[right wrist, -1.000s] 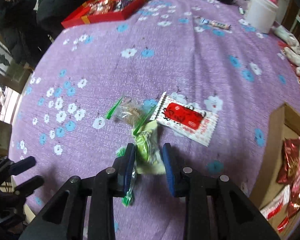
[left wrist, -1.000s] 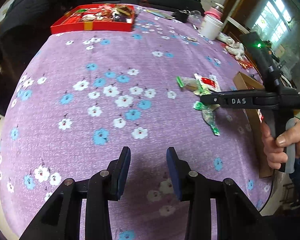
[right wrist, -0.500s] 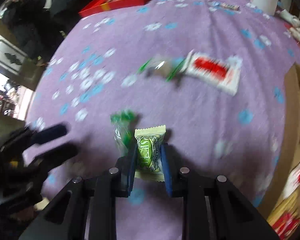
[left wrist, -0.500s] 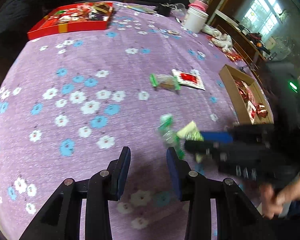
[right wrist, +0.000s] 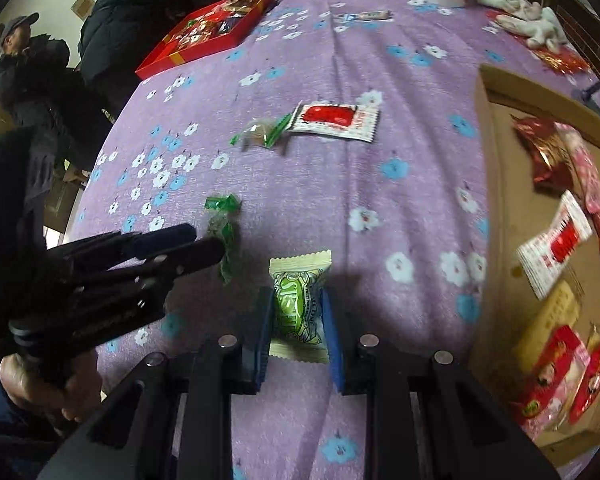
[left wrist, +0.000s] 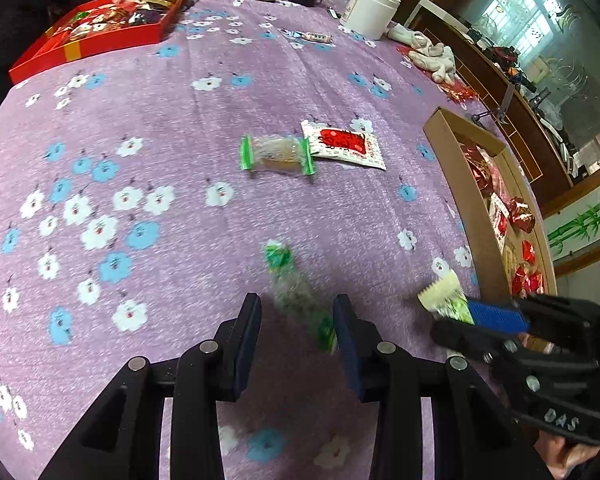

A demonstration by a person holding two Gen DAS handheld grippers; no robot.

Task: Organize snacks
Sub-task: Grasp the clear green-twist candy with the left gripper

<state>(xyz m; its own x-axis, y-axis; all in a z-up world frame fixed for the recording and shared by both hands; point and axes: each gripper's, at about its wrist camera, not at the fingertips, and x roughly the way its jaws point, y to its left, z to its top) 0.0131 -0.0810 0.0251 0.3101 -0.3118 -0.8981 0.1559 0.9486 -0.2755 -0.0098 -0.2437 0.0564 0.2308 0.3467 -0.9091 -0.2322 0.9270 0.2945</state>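
Grippers over purple flowered tablecloth — glass cabinet beyond.

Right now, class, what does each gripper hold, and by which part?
The right gripper pinches a green and cream candy wrapper across its middle. The left gripper holds nothing; a green twisted candy lies between its open jaws.

Light: daylight from the window at two o'clock, left view; moderately bright.
Shadows: soft, dark patch on the tablecloth ahead of the fingers.
Blur: motion smear on nearby wrappers.
Distortion: fisheye bending, black corners.
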